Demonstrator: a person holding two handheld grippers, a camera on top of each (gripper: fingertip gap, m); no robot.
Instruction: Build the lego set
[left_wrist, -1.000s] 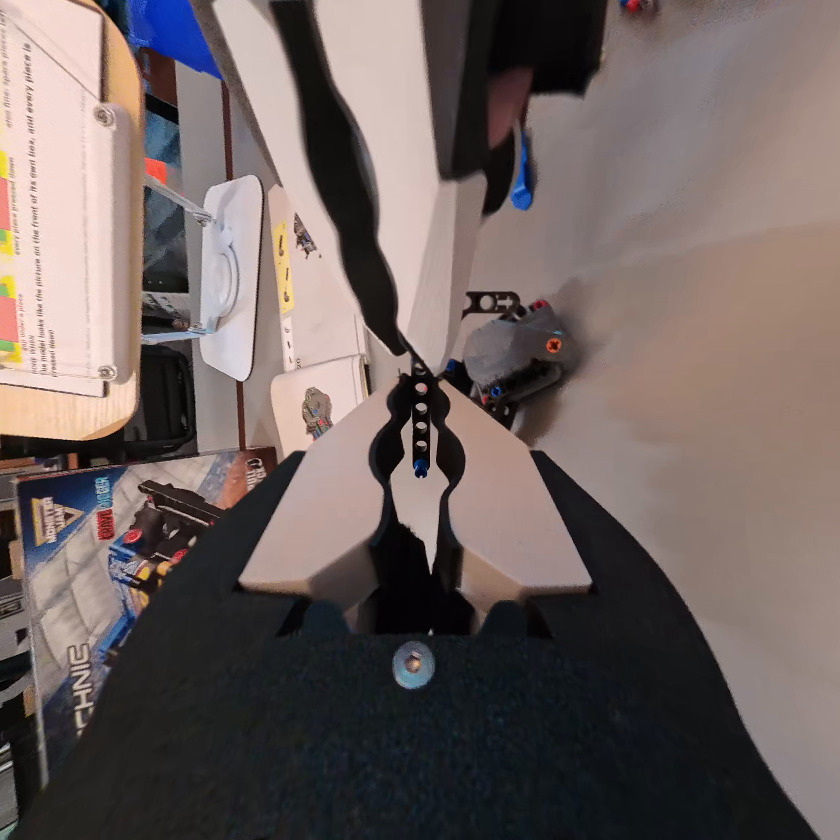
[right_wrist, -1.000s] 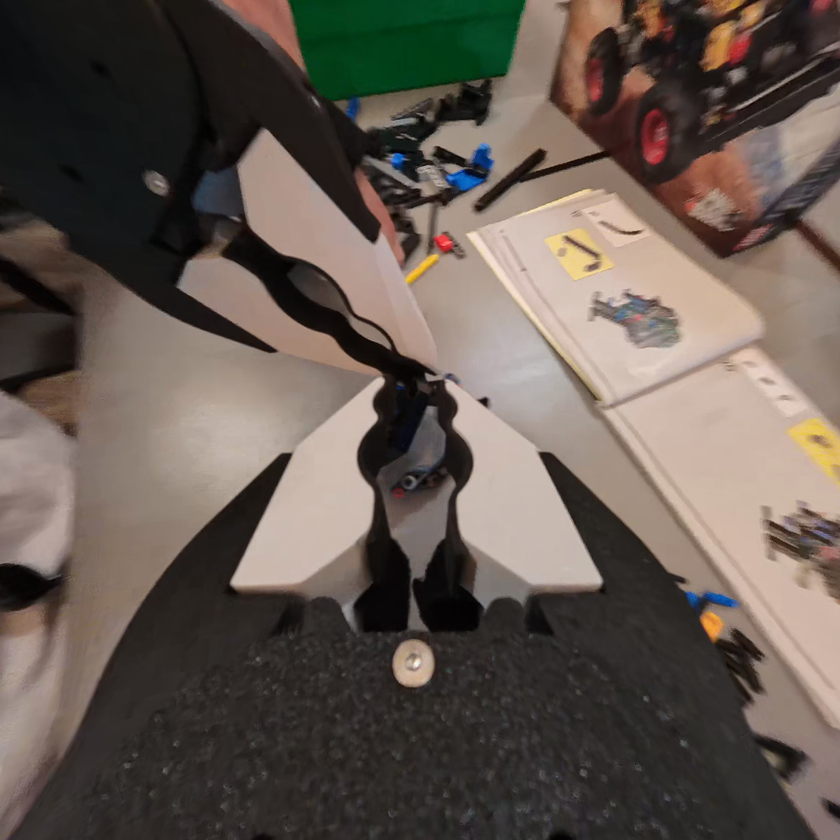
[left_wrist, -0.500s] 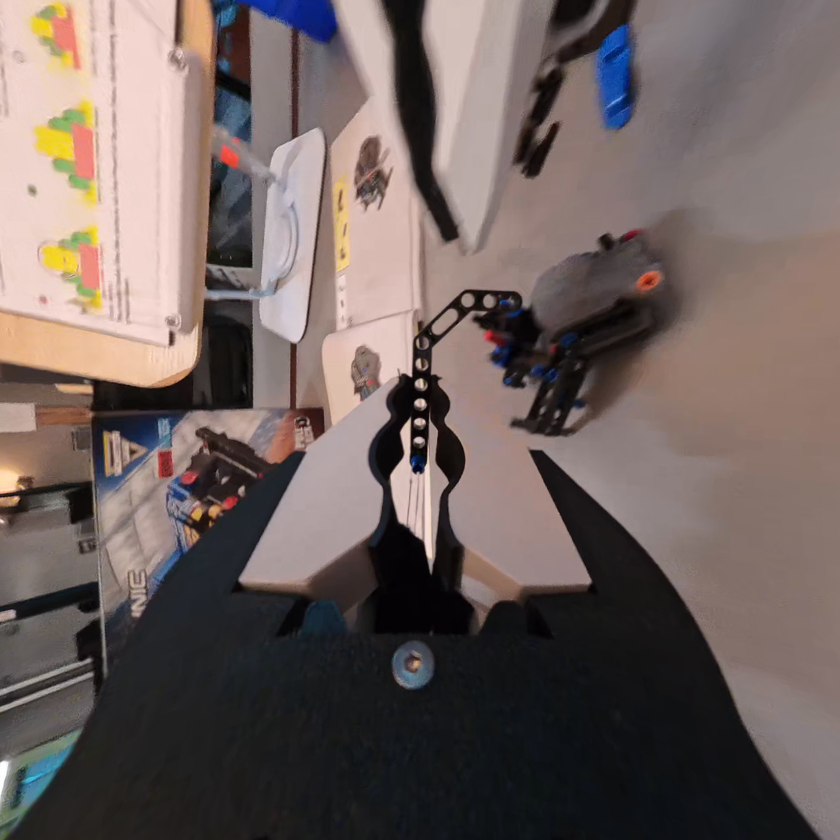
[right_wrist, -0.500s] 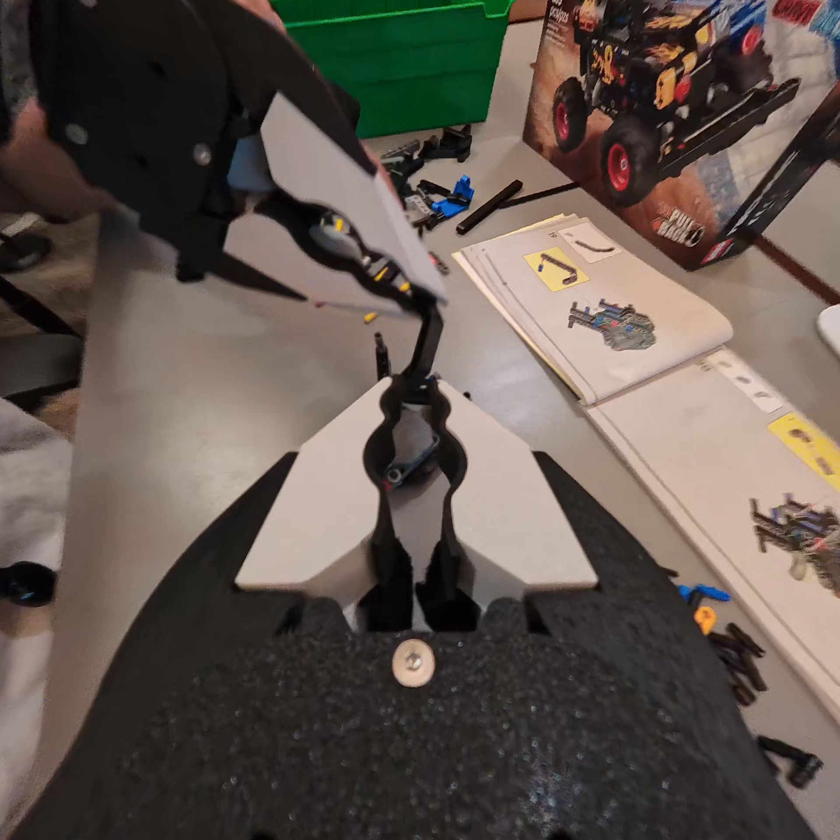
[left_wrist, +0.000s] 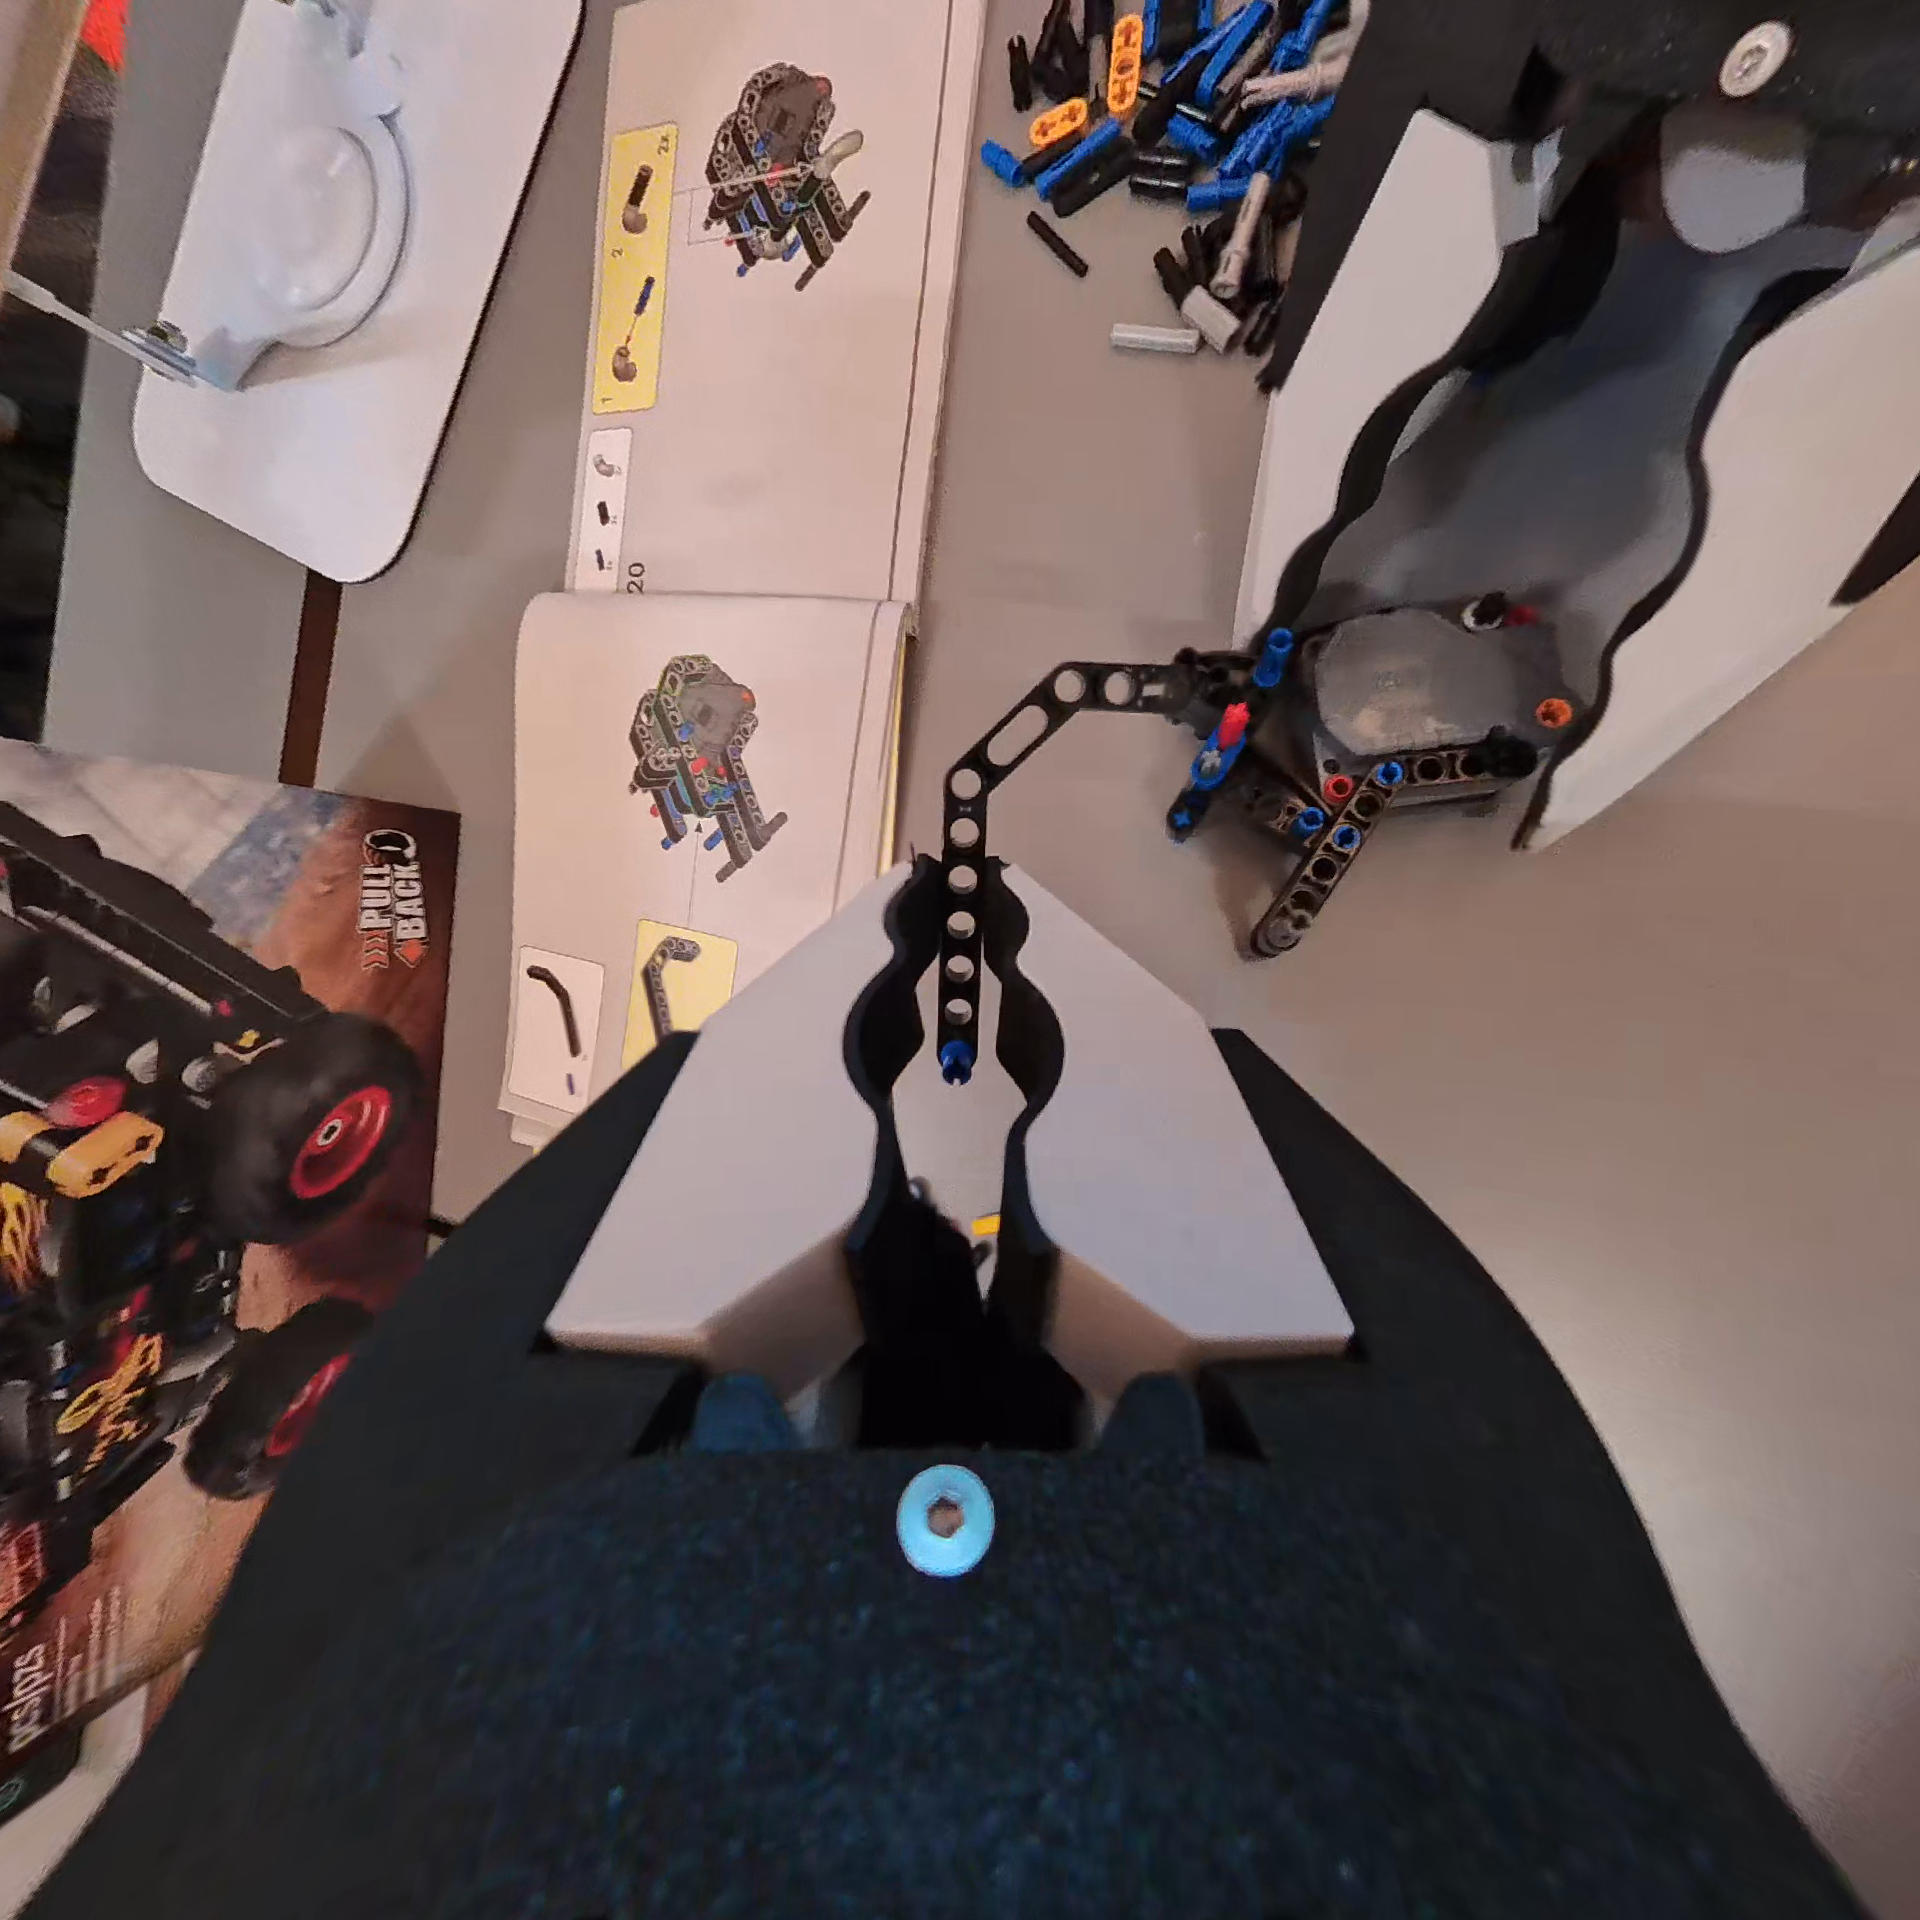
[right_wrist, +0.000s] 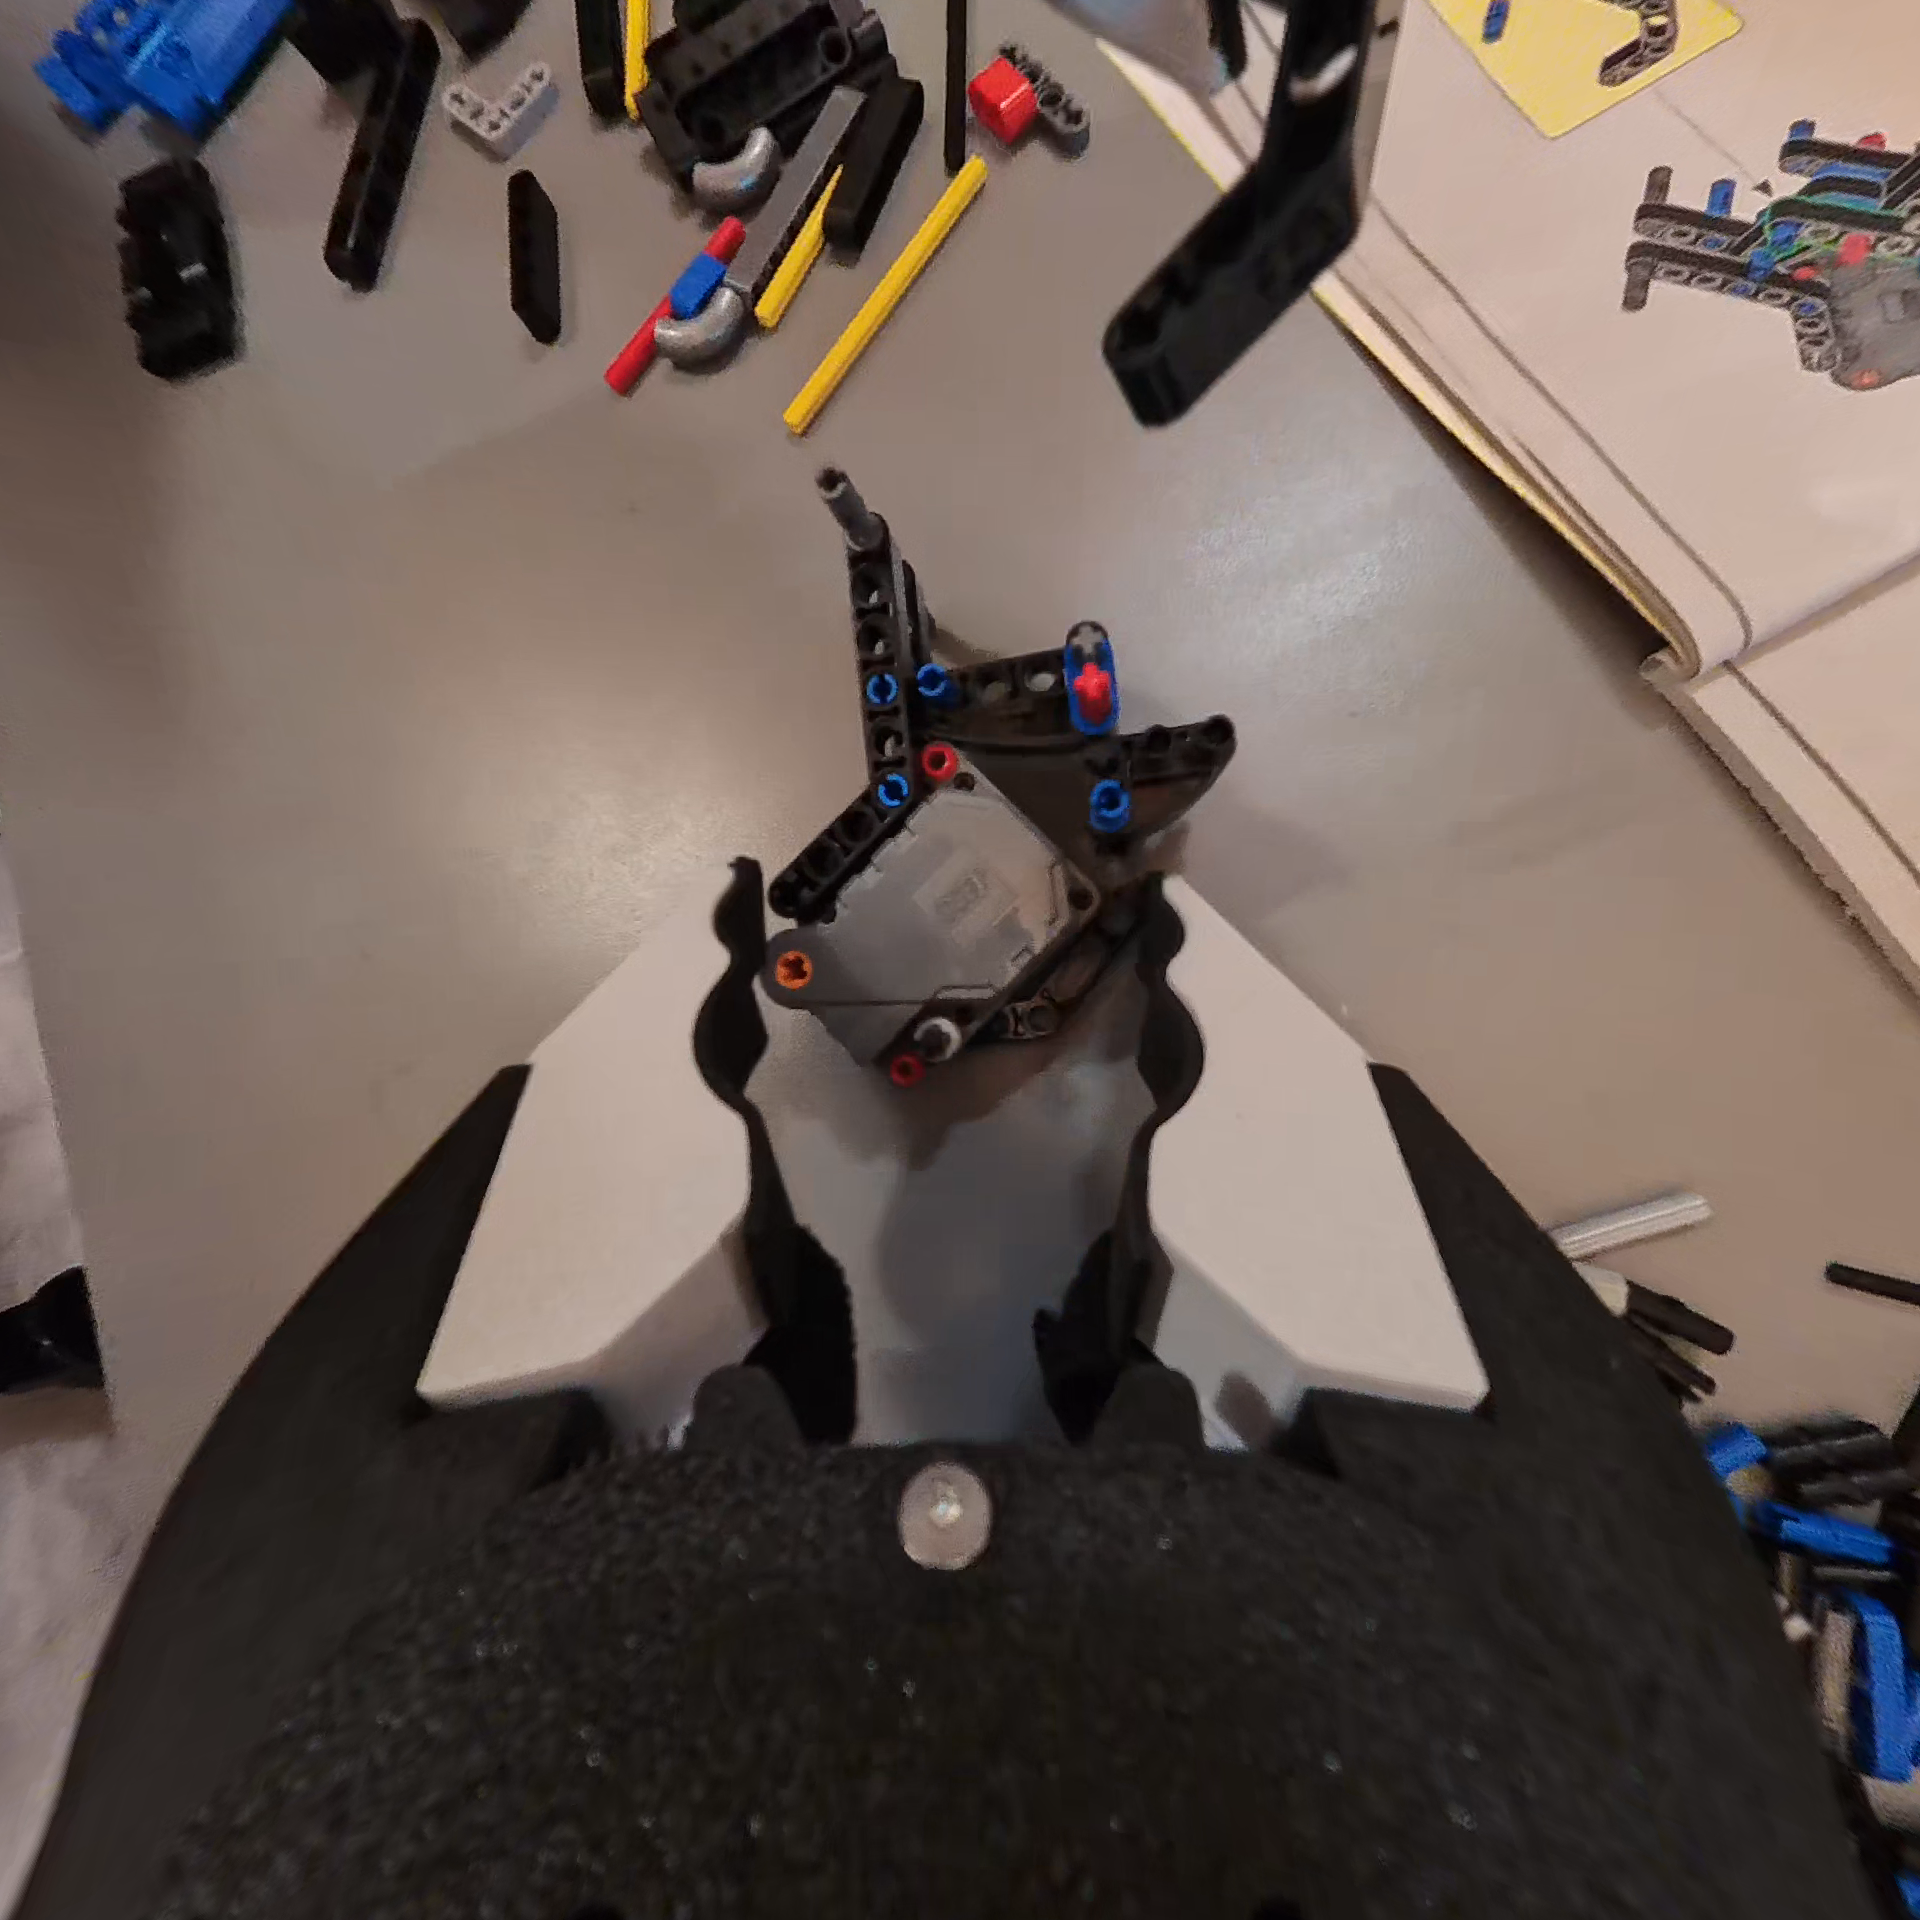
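My left gripper (left_wrist: 958, 883) is shut on a black bent beam (left_wrist: 997, 738) with holes, which has a blue pin at its near end. The beam's far end hangs over the table close to the part-built model (left_wrist: 1392, 696), a grey motor block with black beams and blue and red pins. The beam also shows in the right wrist view (right_wrist: 1247, 208), hanging above the table. My right gripper (right_wrist: 948, 904) is open wide, with a finger on either side of the model (right_wrist: 956, 914), which rests on the table. Its white fingers (left_wrist: 1309, 447) show in the left wrist view.
An open instruction booklet (left_wrist: 769, 312) lies left of the model and shows at the right in the right wrist view (right_wrist: 1714, 468). The set's box (left_wrist: 208, 1039) and a white pad (left_wrist: 312, 260) lie further left. Loose pins (left_wrist: 1164, 114) and beams (right_wrist: 727, 208) lie on the grey table. One gripper's finger ends stand about 11 centimetres off the other's.
My right gripper has opened wide and come down around the model. My left gripper has swung to look down at the table, still holding the black beam.
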